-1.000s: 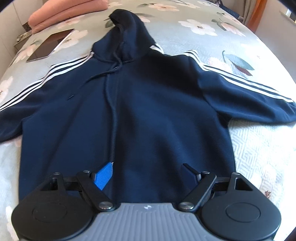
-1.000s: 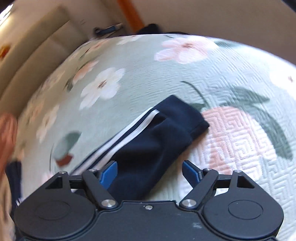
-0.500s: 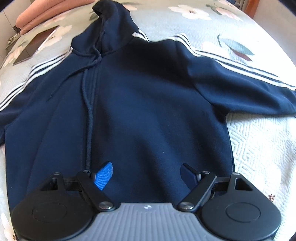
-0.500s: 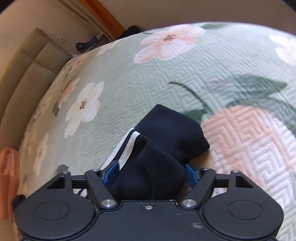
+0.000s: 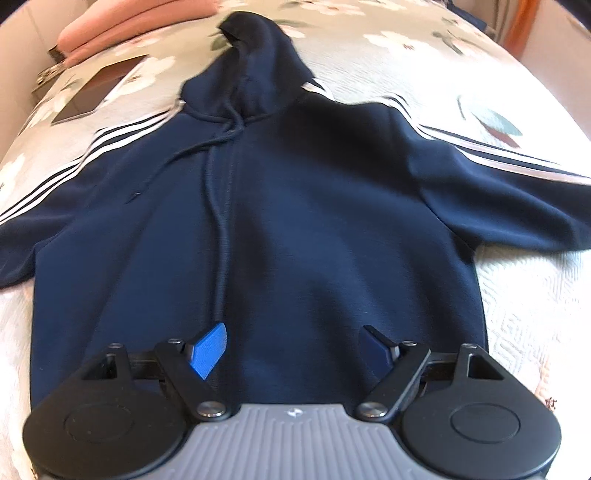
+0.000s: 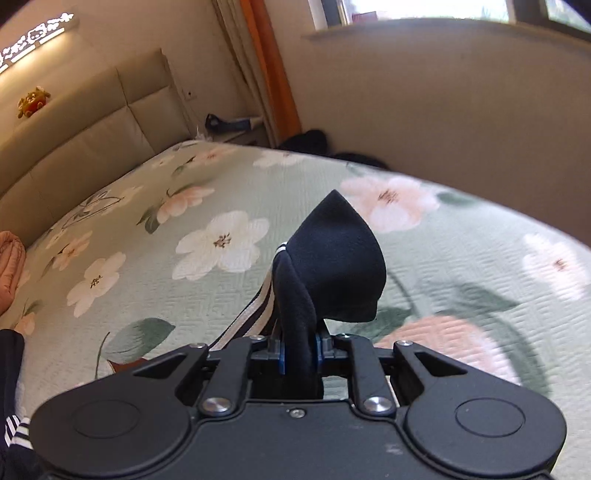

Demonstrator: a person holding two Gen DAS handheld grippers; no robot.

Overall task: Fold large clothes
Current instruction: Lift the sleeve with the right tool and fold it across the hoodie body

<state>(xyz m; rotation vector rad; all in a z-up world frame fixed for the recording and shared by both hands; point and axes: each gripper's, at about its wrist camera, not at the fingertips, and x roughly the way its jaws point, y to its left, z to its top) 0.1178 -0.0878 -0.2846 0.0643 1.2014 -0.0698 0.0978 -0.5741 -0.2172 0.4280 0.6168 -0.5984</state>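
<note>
Between the right gripper's [image 6: 300,356] blue pads, jaws closed, sits a bunched fold of navy sleeve [image 6: 332,266]; its cuff stands raised above the floral bedspread [image 6: 147,258], white stripes trailing down to the left. Left gripper [image 5: 295,349]: jaws spread wide, nothing between them, poised over the lower hem of the navy hoodie [image 5: 295,221]. Hoodie lies front-up and flat on the bed, hood [image 5: 255,62] pointing away, drawstring [image 5: 218,229] running down the chest, both striped sleeves spread outward. Beyond its left sleeve: a tablet [image 5: 99,88] and folded pink fabric [image 5: 122,26]. Beige headboard [image 6: 74,125] behind.
</note>
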